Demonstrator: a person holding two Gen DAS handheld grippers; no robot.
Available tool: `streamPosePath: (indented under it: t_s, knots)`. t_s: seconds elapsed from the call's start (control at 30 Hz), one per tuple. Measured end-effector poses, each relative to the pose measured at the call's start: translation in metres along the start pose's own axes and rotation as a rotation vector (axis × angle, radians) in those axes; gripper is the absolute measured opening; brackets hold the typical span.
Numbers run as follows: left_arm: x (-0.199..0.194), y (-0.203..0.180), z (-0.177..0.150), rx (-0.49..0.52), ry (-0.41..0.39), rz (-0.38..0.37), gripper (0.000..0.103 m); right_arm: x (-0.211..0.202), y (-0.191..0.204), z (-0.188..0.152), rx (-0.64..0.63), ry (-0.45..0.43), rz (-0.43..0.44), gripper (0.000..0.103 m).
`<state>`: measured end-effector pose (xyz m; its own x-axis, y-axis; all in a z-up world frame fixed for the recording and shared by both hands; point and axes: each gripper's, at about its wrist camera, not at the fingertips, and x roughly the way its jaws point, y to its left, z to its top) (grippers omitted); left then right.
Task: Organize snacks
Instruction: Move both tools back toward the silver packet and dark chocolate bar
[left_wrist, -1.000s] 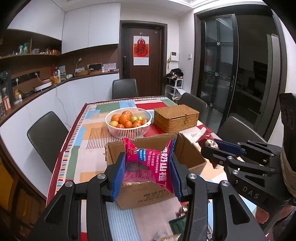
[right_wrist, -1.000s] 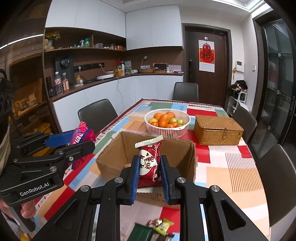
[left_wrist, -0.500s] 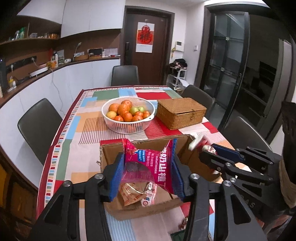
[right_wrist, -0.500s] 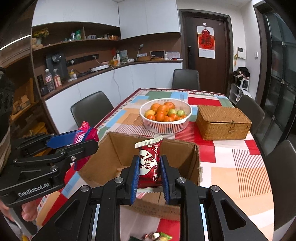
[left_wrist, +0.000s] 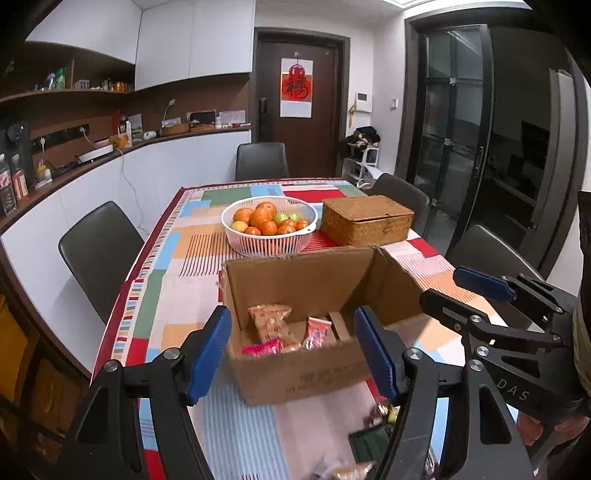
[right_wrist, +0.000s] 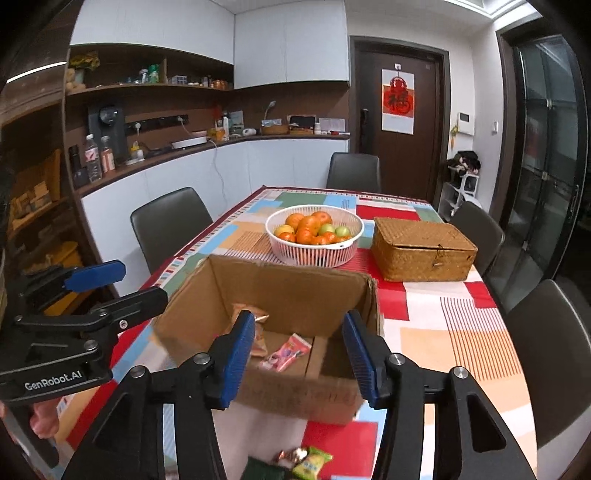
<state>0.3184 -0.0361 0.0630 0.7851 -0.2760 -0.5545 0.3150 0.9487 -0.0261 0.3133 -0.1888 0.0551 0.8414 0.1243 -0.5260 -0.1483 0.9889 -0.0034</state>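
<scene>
Left gripper (left_wrist: 293, 350) jaws apart, nothing between the blue ribbed pads, having just been opening. Right gripper (right_wrist: 300, 356) also parted and empty, likewise just been opening. Both hang over the near edge of the open brown cardboard box (left_wrist: 295, 365), plain corrugated, flaps up, near the middle of the table. Inside on the box floor: crinkly foil snack packets (left_wrist: 288, 334), tan, pink and red. More loose wrapped snacks (right_wrist: 304, 459) on the patchwork cloth (right_wrist: 458, 332) nearest the camera. Beyond the box, white slotted plastic fruit basket (right_wrist: 314, 254) of oranges; right of it a rectangular woven wicker box (right_wrist: 423, 249), lid shut.
</scene>
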Motion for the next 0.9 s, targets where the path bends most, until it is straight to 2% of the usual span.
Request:
streamPosePath:
  t_s: [0.2,0.47,0.63,0.9]
  knots:
    - [-0.028,-0.013,-0.022,0.013,-0.002,-0.03,0.068,-0.032,0.009,-0.021,-0.021,-0.017,0.001,0.051]
    - [-0.053,-0.027,-0.056,0.013,0.023,-0.062,0.068,-0.056,0.011,-0.052,0.001,0.018,0.003,0.051]
    - [-0.051,-0.035,-0.085,0.02,0.089,-0.081,0.068,-0.061,0.011,-0.081,0.009,0.071,0.009,0.051]
    - [-0.027,-0.039,-0.125,0.009,0.208,-0.106,0.068,-0.05,0.006,-0.125,0.027,0.201,0.003,0.051]
